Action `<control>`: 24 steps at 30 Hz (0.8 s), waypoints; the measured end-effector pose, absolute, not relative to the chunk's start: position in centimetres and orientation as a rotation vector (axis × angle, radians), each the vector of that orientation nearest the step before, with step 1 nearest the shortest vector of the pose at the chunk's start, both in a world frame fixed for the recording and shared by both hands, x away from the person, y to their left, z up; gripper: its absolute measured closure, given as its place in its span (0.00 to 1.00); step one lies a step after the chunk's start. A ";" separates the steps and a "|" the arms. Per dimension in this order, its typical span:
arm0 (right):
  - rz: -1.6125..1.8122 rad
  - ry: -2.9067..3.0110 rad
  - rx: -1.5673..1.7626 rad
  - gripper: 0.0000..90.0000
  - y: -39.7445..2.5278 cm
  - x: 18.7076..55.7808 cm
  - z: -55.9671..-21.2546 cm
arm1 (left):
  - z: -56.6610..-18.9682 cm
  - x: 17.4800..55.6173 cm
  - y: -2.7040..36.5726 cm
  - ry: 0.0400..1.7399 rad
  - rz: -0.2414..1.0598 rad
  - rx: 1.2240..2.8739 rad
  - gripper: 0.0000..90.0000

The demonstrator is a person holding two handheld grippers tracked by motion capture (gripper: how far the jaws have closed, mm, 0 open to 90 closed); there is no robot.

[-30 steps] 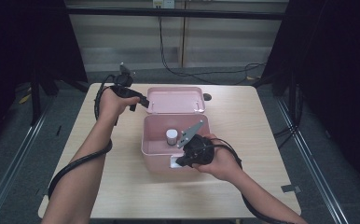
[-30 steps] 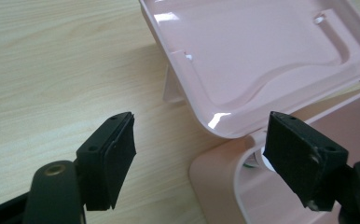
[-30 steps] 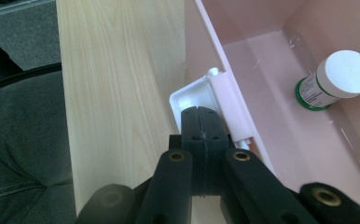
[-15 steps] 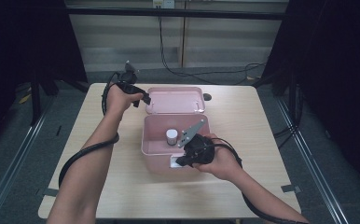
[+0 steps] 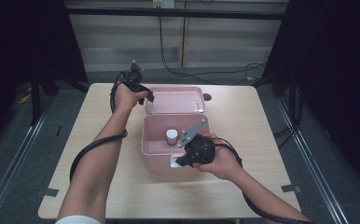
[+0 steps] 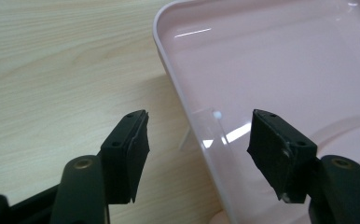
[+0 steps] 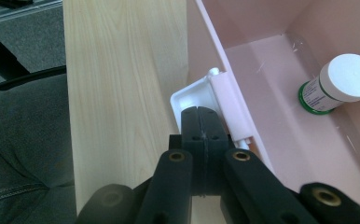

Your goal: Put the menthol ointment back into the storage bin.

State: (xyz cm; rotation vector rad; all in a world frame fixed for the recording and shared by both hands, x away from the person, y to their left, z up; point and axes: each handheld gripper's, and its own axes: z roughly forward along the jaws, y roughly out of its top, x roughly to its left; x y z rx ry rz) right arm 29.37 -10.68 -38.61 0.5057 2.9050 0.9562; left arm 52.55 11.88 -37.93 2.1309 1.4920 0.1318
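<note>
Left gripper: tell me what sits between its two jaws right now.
In the left gripper view, the left gripper stands open astride the rim of the pink lid, with bare wooden table beside it; neither jaw touches the rim.

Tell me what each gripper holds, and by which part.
Right gripper: jaws shut on the pink box's white latch. Left gripper: open astride the lid rim, holding nothing.

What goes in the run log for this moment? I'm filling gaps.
left gripper: open, straddling lid edge | right gripper: shut on white latch | bottle: upright in pink box
</note>
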 end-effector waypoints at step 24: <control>0.975 2.925 0.492 1.00 -10.9 29.7 -38.7 | -40.7 55.2 11.3 1.539 0.140 2.078 0.59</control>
